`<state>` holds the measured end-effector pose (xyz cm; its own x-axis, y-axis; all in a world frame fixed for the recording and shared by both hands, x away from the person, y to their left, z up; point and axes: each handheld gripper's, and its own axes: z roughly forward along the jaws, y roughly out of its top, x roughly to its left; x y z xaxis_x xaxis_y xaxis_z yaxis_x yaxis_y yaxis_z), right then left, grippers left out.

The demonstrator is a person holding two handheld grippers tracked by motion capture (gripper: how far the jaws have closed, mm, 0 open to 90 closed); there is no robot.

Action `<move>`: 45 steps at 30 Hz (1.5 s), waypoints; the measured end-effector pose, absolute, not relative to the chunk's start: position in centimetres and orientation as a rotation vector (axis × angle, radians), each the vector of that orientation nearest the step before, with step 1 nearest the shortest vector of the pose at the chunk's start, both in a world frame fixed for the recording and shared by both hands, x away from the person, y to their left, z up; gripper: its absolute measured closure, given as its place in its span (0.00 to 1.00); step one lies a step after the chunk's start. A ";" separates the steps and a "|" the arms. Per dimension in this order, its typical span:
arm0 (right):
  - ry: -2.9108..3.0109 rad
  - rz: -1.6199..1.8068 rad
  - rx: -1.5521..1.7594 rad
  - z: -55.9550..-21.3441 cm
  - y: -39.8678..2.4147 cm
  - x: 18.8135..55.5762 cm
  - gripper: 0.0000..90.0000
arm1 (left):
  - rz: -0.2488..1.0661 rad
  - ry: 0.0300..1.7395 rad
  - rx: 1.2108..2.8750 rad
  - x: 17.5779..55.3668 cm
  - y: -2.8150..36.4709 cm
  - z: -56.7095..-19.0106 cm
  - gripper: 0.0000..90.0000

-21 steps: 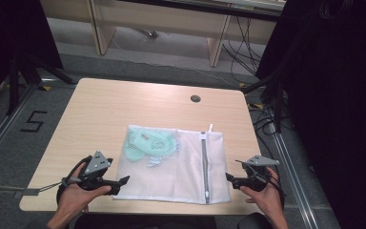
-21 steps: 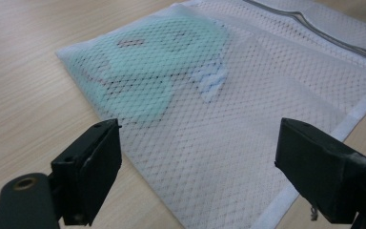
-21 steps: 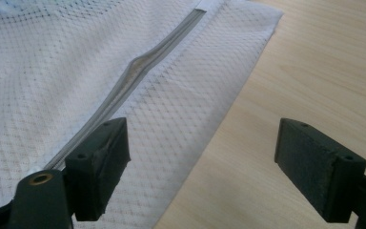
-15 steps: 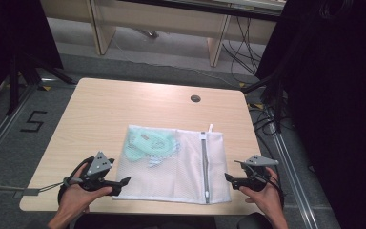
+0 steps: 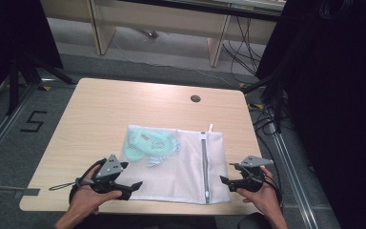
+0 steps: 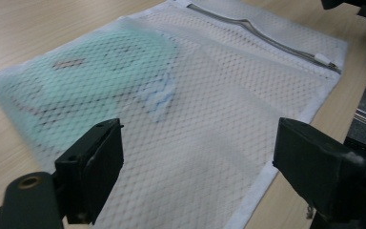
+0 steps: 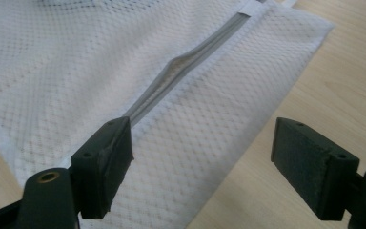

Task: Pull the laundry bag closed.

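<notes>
A: Nearest the table's (image 5: 100,107) front edge, both grippers sit with jaws wide and empty: the left gripper (image 5: 132,185) at the bag's (image 5: 181,167) near left corner, the right gripper (image 5: 225,180) just off its near right corner.

B: And the bag?

A: Flat, mid-table, toward the front. The zip (image 5: 204,164) runs front to back near the right edge, and the green cloth (image 5: 147,143) lies inside at the far left.

B: Then I'd pin the left corner first, so the mesh stays taut, and pinch at the zip low and square.
</notes>
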<state>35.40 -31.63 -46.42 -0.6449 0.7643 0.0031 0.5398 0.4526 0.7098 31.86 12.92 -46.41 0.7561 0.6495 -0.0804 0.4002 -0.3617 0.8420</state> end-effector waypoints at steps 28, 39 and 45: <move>2.638 0.992 0.844 -47.2 -28.3 34.9 0.37 | 0.239 0.585 2.118 32.5 5.9 -48.2 0.19; 2.746 0.989 0.755 -47.6 -26.9 34.3 0.47 | 0.238 0.583 2.117 32.7 5.5 -48.4 0.19; 2.784 0.969 0.743 -47.6 -26.8 34.4 0.54 | 0.217 0.567 2.131 32.7 5.1 -48.3 0.19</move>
